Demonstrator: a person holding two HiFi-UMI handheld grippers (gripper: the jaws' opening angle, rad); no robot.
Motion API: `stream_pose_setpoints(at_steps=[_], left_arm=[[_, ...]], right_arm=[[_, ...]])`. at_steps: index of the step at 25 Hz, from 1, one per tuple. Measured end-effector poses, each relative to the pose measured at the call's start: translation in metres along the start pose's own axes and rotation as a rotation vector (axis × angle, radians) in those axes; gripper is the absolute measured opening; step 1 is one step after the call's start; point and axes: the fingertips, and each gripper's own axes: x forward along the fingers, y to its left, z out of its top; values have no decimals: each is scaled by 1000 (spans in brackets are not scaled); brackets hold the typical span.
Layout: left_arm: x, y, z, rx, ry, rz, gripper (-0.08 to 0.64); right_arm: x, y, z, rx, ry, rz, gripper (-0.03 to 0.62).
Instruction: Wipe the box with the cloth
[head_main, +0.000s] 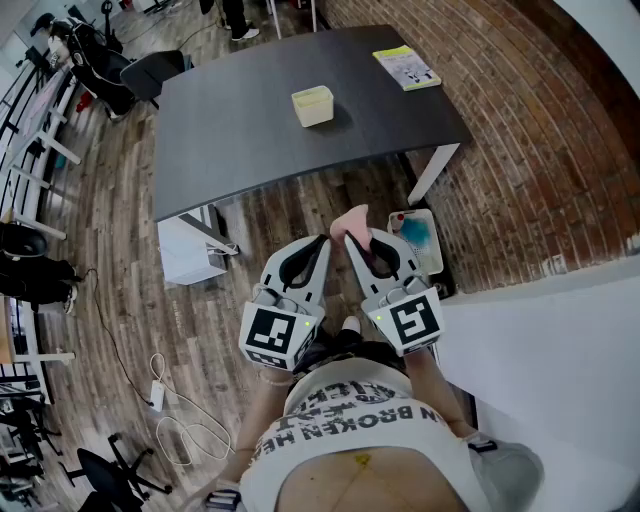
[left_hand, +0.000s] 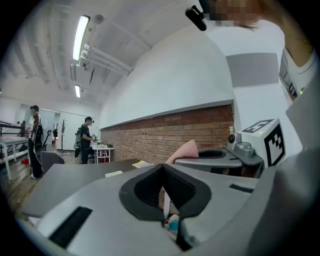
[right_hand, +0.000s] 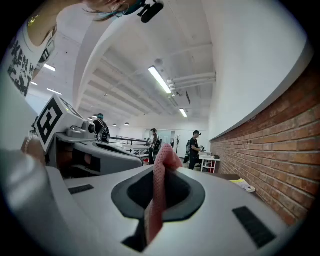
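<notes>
One cloth (head_main: 350, 222) pinched in right gripper (head_main: 360, 238); left gripper (head_main: 320, 245) closed, empty. Box (head_main: 312, 105) well ahead on table (head_main: 230, 140): approach step, forward reach likely needed next.

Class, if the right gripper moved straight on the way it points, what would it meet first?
Likely the near edge of the dark table, its pink cloth touching first; height is unclear, so it may pass above.

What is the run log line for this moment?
left gripper: shut, empty | right gripper: shut on cloth | box: on table, apart from both grippers
</notes>
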Motion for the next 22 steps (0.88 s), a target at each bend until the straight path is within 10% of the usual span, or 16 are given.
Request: stream_pose_setpoints(at_steps=[22], left_arm=[[84,77,-13,-73,-3,-19,8]], right_arm=[[70,-85,-29,13,45,-35,17]])
